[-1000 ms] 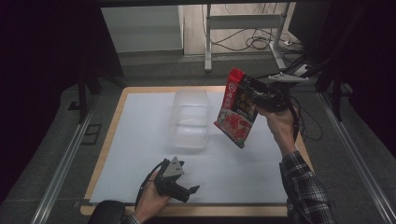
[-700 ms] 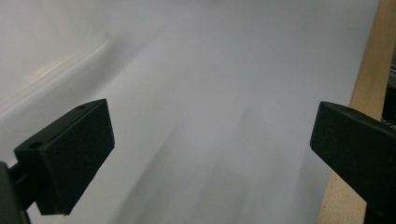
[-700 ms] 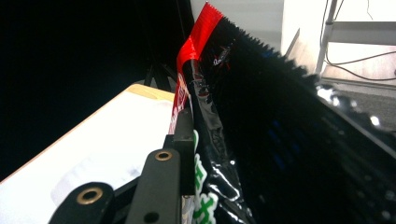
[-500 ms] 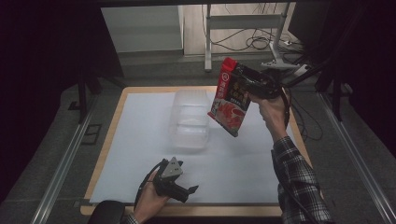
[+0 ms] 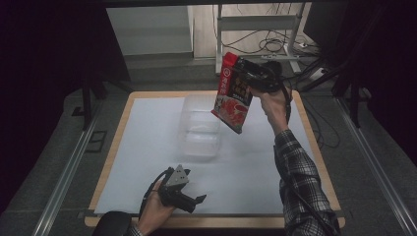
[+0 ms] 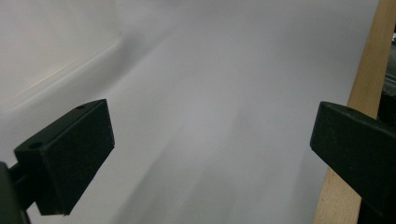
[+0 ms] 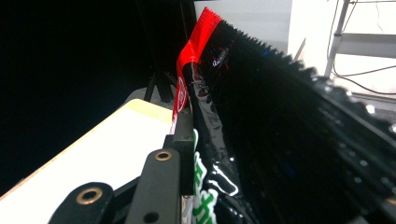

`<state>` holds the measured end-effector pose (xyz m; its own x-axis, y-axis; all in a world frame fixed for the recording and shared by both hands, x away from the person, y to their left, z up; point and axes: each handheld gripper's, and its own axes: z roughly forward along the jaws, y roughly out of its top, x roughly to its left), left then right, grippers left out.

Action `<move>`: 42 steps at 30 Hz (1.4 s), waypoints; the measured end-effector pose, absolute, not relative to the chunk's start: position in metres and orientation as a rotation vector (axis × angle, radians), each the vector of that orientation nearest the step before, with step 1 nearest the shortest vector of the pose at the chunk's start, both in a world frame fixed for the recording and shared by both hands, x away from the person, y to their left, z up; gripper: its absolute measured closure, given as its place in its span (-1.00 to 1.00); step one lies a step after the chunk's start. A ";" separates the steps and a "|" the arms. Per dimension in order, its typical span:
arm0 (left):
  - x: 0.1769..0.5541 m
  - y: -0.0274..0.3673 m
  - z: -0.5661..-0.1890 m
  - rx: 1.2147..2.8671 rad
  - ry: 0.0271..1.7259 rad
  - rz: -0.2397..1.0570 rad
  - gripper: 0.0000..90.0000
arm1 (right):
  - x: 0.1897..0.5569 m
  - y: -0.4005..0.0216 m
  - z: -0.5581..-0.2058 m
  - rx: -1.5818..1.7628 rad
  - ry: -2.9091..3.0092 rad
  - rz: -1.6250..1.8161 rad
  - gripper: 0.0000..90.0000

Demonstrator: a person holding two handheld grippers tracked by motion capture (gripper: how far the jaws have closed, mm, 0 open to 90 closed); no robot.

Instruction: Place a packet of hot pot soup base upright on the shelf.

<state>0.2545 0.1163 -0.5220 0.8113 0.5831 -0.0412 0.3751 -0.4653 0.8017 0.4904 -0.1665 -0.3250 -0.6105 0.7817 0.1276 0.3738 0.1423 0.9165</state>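
The printing on the red snack pouch (image 5: 233,92) is too small to read. The right gripper (image 5: 256,74) hides the pouch's upper right part. In the right gripper view, the pouch (image 7: 219,116) runs past the bottom edge.

right gripper (image 5: 248,78) has carried the red snack pouch (image 5: 233,93) up and away from the person, toward the bench's far edge, jaws clamped on it throughout. Pouch now hangs higher, above the far right corner of the clear plastic container (image 5: 199,127), and sits a bit more upright than a second ago
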 end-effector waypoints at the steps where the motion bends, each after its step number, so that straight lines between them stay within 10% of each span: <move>1: 0.255 0.117 -0.522 2.111 0.704 0.299 -1.00 | 0.493 -0.164 -0.325 1.106 2.045 1.464 0.59; 42: 0.256 0.116 -0.525 2.130 0.702 0.252 -1.00 | 0.560 -0.065 -0.381 0.839 2.170 1.423 0.59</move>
<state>0.2564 0.1157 -0.5254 0.8215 0.5660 -0.0685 0.3933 -0.4757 0.7868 0.5603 -0.0645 -0.3811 -0.7344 0.6786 -0.0129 0.2585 0.2972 0.9191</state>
